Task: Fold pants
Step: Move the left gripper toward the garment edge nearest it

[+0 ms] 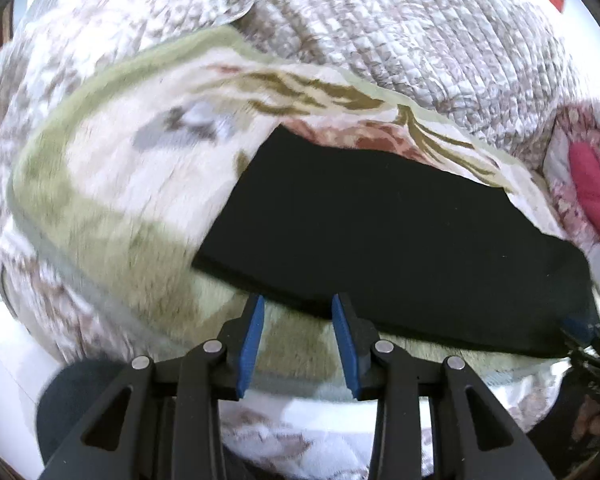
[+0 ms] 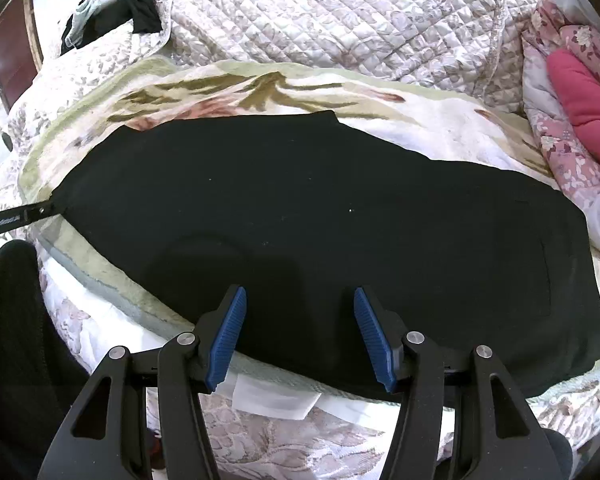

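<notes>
Both grippers spread, holding nothing: left (image 1: 298,304) at pants (image 2: 320,220) edge, right (image 2: 300,296) over them; risk: pinching blanket (image 2: 420,124) too (fluffy)

The pants (image 2: 320,220) are spread on a blanket (image 2: 420,120), ahead of the fingers (image 2: 226,334) of the right gripper (image 2: 300,334). A quilt (image 2: 340,20) lies beyond; a pillow (image 2: 580,100) is seen to the right.
</notes>
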### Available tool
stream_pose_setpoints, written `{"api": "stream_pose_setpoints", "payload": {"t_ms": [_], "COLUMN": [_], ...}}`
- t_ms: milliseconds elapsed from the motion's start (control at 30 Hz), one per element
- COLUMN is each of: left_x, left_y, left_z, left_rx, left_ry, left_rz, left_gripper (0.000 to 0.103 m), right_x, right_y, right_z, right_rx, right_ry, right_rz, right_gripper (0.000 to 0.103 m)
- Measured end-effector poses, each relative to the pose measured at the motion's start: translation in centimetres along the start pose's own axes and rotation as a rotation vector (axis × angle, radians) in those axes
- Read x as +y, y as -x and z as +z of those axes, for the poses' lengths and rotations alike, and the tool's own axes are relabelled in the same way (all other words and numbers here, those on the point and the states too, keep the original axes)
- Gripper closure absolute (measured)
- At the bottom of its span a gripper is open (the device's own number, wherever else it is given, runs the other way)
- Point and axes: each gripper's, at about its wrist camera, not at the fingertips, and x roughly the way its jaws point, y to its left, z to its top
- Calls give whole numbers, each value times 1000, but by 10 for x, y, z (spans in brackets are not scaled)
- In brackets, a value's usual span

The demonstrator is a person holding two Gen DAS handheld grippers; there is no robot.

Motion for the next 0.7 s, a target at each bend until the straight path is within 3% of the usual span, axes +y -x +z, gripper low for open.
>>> {"api": "stream_pose_setpoints", "payload": {"t_ms": [333,533,633,700], "left_x": [14,21,31,30], "left_y": [-15,-20,-14,-13], "left_z": [3,14,4,2], "left_rx": [-40,-74,-74,-83], "left_ry": [121,167,232,216], "left_rz": [-91,-114,-162,-167], "left_gripper": [55,55,55,55], "right_x": [1,1,1,1], "right_y": [0,0,3,2], "right_z": [0,2,2,2], "right_rx": [-1,-1,-11,-7], "right_ry": [0,-4,5,-1], "right_rz": [2,2,-1,1], "right_gripper": [46,46,46,46]}}
